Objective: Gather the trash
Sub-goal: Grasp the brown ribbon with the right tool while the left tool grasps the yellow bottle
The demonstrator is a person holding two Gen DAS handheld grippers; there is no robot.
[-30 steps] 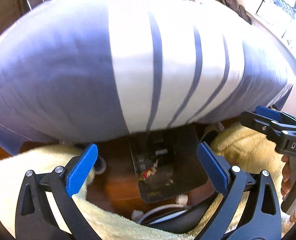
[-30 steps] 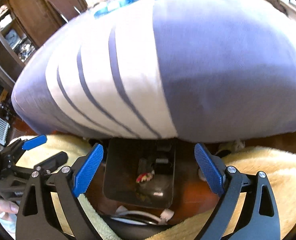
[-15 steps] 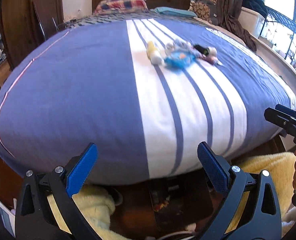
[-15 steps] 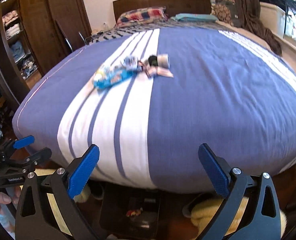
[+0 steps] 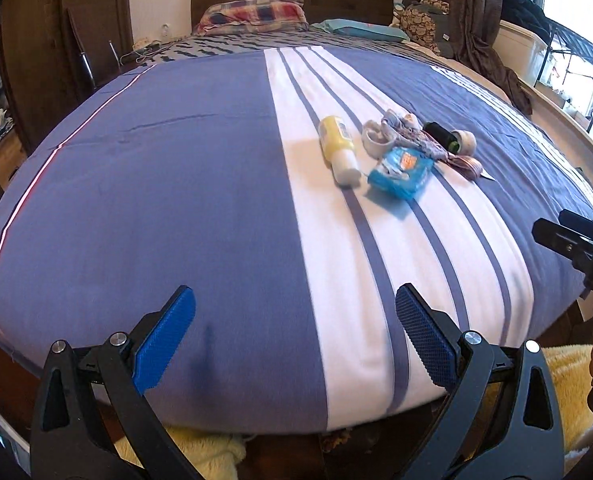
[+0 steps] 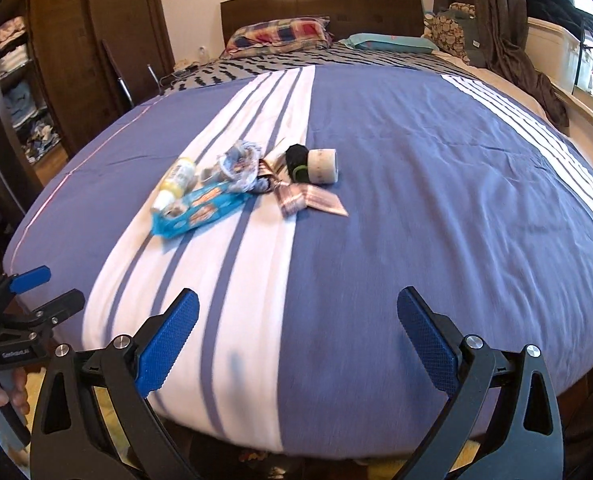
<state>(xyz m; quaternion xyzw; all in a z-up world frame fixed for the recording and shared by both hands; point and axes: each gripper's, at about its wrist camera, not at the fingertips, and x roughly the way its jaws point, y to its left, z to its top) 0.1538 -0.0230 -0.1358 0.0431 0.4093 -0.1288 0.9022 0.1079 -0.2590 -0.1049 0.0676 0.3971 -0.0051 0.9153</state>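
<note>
Left wrist view showed my left tongs (image 5: 294, 340) spread wide with nothing between the blue pads, poised over the foot edge of the bed (image 5: 156, 200) and tilted downward toward the cover. My right tongs (image 6: 298, 342) stood just as wide and just as empty, over the same foot edge and a little toward the right side. As far as I could judge, collecting had not begun: every piece of litter lay untouched in one small cluster near the middle of the bed, on and beside the white striped band, well apart from both tongs. In that cluster I saw a yellow bottle (image 5: 336, 146) lying on its side with its white cap toward the foot edge, a blue wrapper (image 5: 400, 172) just beside it, a crumpled clear wrapper (image 5: 392, 128) behind that, a flattened striped wrapper (image 6: 308, 200) pointing toward the foot edge, a black roll (image 6: 296, 162) and a pale tape roll (image 6: 322, 166) touching each other at the far right of the heap. I saw no bin or bag in either view, so I could not tell where the trash was meant to go. All of it was left to do: reach across the cover to the cluster, take each piece, and carry it off. Each handle was held from below by a hand, a hand (image 6: 0, 394) showing at the left edge of the right wrist view under the left tool.
</note>
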